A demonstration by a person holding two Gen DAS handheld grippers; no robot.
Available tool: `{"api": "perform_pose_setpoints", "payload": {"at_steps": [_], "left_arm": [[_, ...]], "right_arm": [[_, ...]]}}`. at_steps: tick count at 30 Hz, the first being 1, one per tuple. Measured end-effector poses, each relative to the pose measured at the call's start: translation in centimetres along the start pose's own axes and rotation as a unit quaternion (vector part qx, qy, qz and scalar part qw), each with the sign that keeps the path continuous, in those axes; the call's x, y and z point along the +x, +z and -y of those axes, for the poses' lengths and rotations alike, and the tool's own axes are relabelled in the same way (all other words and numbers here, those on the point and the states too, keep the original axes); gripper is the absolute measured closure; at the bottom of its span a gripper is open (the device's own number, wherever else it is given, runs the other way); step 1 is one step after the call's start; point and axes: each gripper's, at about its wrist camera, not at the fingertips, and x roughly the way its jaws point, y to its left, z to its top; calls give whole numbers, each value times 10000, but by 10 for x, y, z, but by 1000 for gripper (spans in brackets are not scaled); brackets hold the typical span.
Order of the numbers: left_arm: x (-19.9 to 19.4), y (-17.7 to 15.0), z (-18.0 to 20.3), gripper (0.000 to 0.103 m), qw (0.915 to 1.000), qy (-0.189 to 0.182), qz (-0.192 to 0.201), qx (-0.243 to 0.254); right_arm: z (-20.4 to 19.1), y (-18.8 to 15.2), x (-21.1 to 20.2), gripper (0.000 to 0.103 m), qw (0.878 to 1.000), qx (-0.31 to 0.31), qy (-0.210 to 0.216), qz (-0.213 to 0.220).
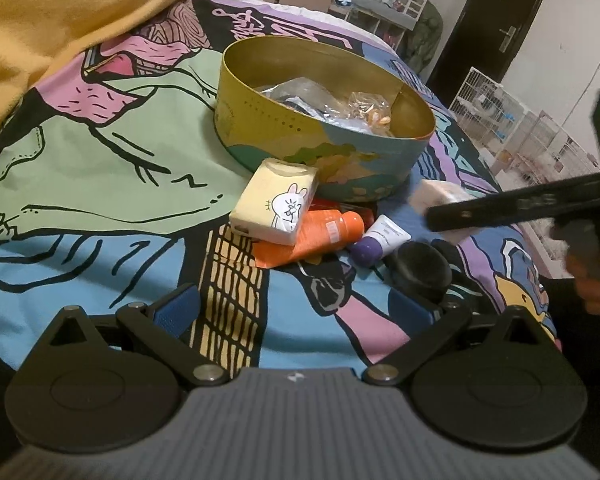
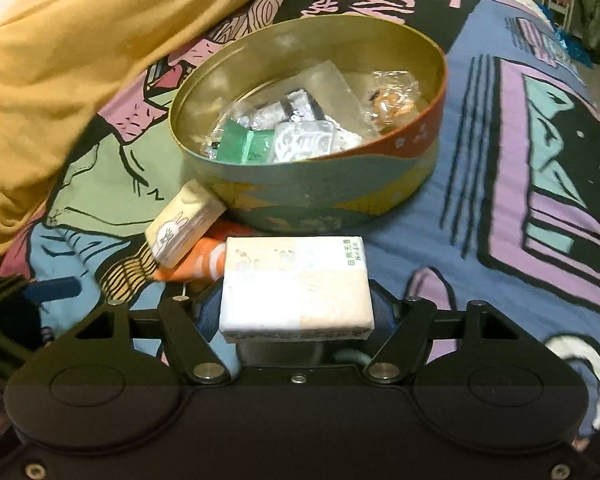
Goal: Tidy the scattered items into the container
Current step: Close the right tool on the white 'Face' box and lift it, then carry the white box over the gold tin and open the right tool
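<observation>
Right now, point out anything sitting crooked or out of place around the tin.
The cream rabbit-print box sits tilted, propped on the orange tube with its top corner against the round tin. The orange tube, the purple-capped tube and a dark round item lie scattered outside the tin. The right gripper holds a tissue pack.

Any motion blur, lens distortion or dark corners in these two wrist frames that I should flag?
Left wrist view: the right gripper and the tissue pack it holds are smeared by motion; the round tin is sharp. Right wrist view: the tissue pack is fairly crisp, bedspread soft. Both: fisheye bending, dark corners.
</observation>
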Motion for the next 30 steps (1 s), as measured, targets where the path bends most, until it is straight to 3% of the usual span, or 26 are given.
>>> {"api": "perform_pose_setpoints", "payload": {"at_steps": [9,16,30], "left_arm": [[2,0,2,0,10000,10,-29,7],[2,0,1,0,10000,18,-28,11],[3,0,0,0,10000,-50,-18,-59]], "right_arm": [[9,-13,-50,34,9995,140,-260,-116],[14,-12,-67,34,9987,275,-433,-51],[5,32,-101,34,9977,77,-544,404]]}}
